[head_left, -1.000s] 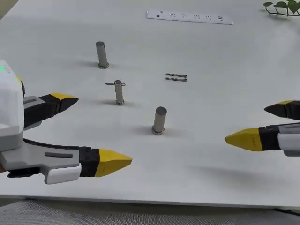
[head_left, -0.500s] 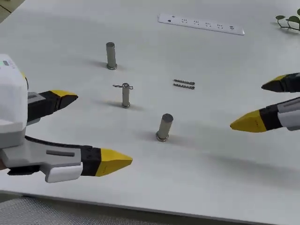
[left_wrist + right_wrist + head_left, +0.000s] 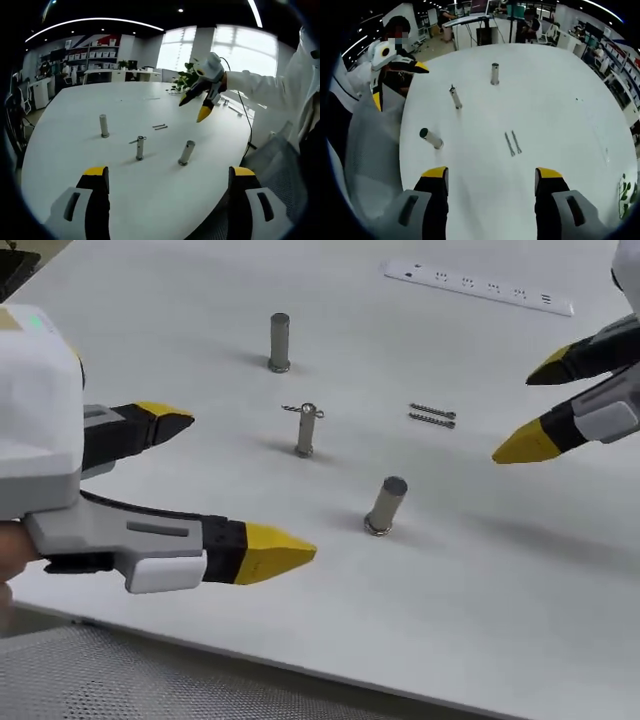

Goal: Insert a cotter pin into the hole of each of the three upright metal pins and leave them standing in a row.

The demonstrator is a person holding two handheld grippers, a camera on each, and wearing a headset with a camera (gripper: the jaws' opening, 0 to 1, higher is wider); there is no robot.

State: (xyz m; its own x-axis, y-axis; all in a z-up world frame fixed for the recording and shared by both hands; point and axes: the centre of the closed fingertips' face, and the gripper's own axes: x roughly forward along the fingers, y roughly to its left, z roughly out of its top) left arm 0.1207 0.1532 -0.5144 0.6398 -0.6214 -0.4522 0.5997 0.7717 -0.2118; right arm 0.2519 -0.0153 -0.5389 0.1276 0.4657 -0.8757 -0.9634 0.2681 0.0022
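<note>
Three grey metal pins stand on the white table (image 3: 520, 580) in a diagonal row, each a short cylinder on a small flanged base. The far pin (image 3: 279, 342) has no cotter visible. The middle pin (image 3: 305, 432) has a thin wire cotter pin (image 3: 299, 410) through its top, sticking out to the side. The near pin (image 3: 385, 505) is bare too and has a dark top face.

Two loose cotter pins (image 3: 432, 416) lie side by side flat on the table, right of the middle pin, apart from it. A power strip (image 3: 478, 288) sits at the far edge.

The left gripper (image 3: 230, 488) hangs over the near left table edge, jaws spread wide and empty. The right gripper (image 3: 522, 410) is up over the right side near the loose cotter pins, jaws also apart, gripping nothing.
</note>
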